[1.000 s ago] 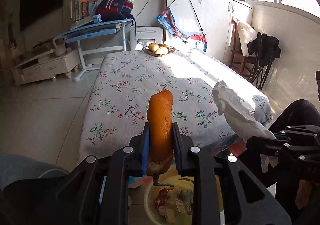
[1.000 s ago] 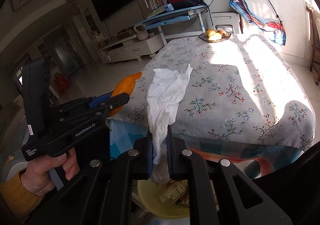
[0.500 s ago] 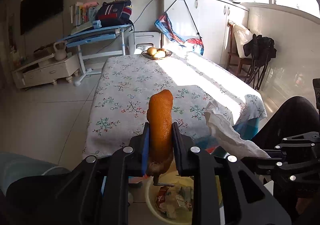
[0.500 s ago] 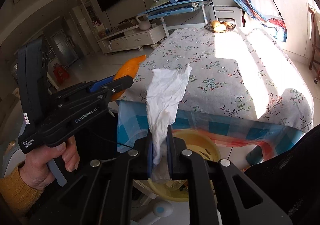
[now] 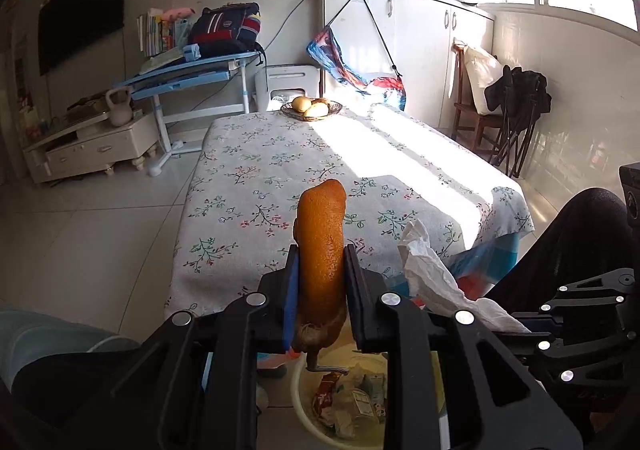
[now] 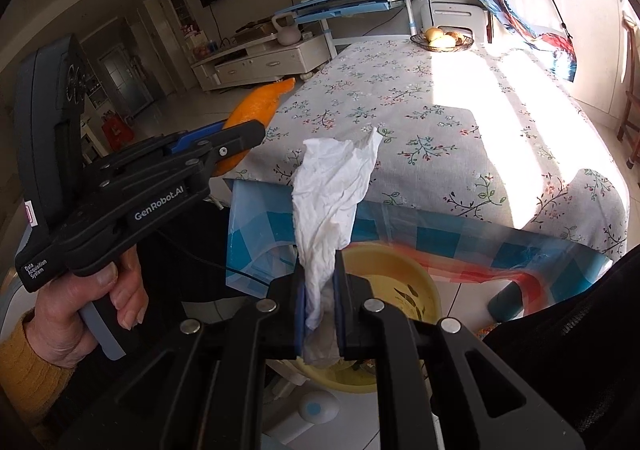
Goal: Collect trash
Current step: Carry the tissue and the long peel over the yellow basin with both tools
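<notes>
Left gripper [image 5: 320, 290] clamps orange peel [image 5: 322, 246] above yellow bin [image 5: 304, 406] holding wrappers; right view alone shows right gripper [image 6: 320, 306] pinching white tissue [image 6: 332, 202], off the counter [image 6: 440, 122].

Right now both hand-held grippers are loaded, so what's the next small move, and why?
Probably lower both toward the yellow basin before releasing. The left hand-held gripper clamps the orange peel, the right hand-held gripper clamps the white tissue, and the basin, already holding trash, sits below them on the floor.
</notes>
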Demonstrator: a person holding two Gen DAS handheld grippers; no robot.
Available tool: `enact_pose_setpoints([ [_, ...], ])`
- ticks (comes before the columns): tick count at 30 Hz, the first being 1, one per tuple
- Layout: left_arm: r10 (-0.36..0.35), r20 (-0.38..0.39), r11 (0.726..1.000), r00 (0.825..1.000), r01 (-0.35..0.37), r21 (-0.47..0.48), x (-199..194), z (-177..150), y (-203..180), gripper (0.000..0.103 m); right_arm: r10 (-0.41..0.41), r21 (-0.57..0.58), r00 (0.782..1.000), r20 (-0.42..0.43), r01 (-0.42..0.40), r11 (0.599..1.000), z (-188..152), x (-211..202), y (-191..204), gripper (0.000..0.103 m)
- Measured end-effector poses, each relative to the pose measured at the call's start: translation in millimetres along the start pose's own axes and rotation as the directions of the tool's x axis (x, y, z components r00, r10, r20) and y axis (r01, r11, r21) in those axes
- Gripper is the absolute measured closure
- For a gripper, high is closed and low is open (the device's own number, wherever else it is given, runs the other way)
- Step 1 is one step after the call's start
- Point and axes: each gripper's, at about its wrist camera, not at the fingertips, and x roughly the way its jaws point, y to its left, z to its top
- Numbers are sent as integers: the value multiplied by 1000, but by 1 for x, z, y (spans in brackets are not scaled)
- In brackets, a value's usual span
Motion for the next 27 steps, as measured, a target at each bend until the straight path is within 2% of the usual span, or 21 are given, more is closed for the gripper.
enact_pose_setpoints([
  [14,0,1,1000,1000,0,10,2,-1,-3,82,1,1,1000,-18,-1,1000,0,0,-2,91],
  [27,0,-1,1000,1000,0,16,3,-1,-4,82,-32,-35,990,-134,28,999,-8,27,2,91],
])
